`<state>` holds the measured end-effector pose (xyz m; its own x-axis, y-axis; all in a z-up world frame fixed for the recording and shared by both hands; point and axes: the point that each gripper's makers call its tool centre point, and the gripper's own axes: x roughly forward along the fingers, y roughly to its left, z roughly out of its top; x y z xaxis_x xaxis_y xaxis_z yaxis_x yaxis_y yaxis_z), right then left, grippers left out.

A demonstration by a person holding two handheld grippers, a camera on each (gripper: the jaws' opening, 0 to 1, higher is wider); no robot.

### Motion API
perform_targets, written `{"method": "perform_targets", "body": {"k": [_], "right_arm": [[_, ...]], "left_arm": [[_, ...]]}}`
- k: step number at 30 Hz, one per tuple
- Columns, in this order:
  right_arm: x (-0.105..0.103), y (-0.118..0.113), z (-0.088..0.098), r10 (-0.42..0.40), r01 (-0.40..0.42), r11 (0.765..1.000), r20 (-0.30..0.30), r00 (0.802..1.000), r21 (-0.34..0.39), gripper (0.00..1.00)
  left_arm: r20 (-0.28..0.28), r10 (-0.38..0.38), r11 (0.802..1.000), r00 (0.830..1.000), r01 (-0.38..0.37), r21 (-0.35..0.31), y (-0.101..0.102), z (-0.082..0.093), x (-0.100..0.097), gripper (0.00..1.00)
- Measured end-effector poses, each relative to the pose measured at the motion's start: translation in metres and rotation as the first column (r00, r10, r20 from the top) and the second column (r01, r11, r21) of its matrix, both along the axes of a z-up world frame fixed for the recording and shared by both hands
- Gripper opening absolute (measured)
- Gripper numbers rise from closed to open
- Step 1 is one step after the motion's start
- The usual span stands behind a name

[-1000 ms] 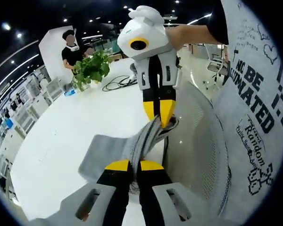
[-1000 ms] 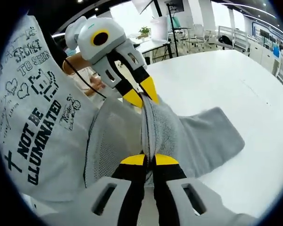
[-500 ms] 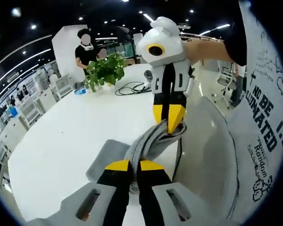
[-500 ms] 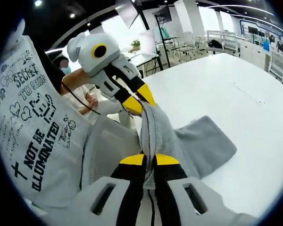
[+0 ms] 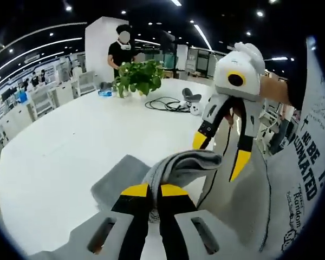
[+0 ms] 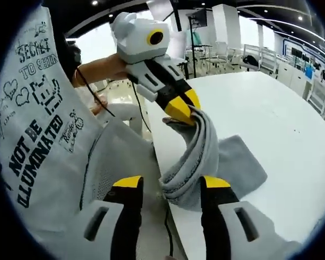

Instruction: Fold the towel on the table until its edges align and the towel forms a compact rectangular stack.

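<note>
The grey towel (image 5: 176, 165) lies partly on the white table (image 5: 65, 146), with one bunched fold lifted off it. My left gripper (image 5: 154, 190) is shut on that fold. Coming in from the right, my right gripper (image 5: 219, 154) hangs open just past the fold's end. In the right gripper view, my right gripper (image 6: 172, 183) stands open with its jaws wide on either side of the towel (image 6: 203, 146), not pinching it. The left gripper (image 6: 185, 111) reaches in from the upper left, clamped on the towel's raised end above the table (image 6: 271, 108).
A potted plant (image 5: 138, 76) and a coiled black cable (image 5: 168, 104) sit at the far side of the table, where a person (image 5: 122, 49) stands. A mesh chair back (image 6: 114, 162) and a printed shirt (image 6: 32, 124) are close at the table's near edge.
My right gripper has opened and let go of the towel, drawing slightly away. The left gripper stays shut on the fold.
</note>
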<state>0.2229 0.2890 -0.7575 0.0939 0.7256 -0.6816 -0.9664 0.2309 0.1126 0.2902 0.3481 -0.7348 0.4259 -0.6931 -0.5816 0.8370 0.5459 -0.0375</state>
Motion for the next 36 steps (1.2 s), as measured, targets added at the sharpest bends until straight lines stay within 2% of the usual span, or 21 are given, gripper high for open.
{"method": "perform_targets", "body": {"k": [3, 6, 10, 15, 24, 30, 34, 36], "right_arm": [[0.006, 0.000, 0.002, -0.015, 0.015, 1.000, 0.027, 1.000, 0.010, 0.38], [0.015, -0.002, 0.005, -0.031, 0.030, 0.999, 0.057, 0.998, 0.021, 0.24], [0.030, -0.006, 0.012, -0.080, 0.076, 0.995, 0.068, 0.995, 0.063, 0.11], [0.054, -0.013, 0.021, -0.201, 0.196, 0.971, 0.022, 0.979, 0.140, 0.08], [0.094, -0.019, 0.019, -0.278, 0.274, 0.948, 0.000, 0.961, 0.160, 0.06], [0.123, -0.022, -0.001, -0.328, 0.331, 0.934, -0.040, 0.944, 0.138, 0.06], [0.138, -0.022, -0.013, -0.356, 0.361, 0.924, -0.059, 0.933, 0.128, 0.06], [0.148, -0.022, -0.023, -0.372, 0.379, 0.918, -0.081, 0.925, 0.115, 0.06]], "left_arm": [[-0.001, -0.001, 1.000, 1.000, 0.001, 0.000, 0.000, 0.000, 0.001, 0.05], [0.002, -0.011, 1.000, 1.000, 0.011, 0.003, -0.002, 0.000, 0.002, 0.05], [0.014, -0.018, 1.000, 1.000, 0.018, 0.019, 0.001, -0.001, 0.007, 0.05], [0.014, -0.033, 0.999, 0.999, 0.032, 0.018, 0.003, -0.001, 0.017, 0.05], [0.015, -0.092, 0.994, 0.996, 0.091, 0.061, 0.003, -0.012, 0.041, 0.06], [-0.036, -0.142, 0.987, 0.989, 0.144, 0.077, 0.001, -0.032, 0.059, 0.07], [-0.055, -0.134, 0.987, 0.989, 0.138, 0.080, 0.002, -0.048, 0.075, 0.07], [-0.091, -0.124, 0.988, 0.988, 0.132, 0.079, 0.002, -0.057, 0.081, 0.07]]}}
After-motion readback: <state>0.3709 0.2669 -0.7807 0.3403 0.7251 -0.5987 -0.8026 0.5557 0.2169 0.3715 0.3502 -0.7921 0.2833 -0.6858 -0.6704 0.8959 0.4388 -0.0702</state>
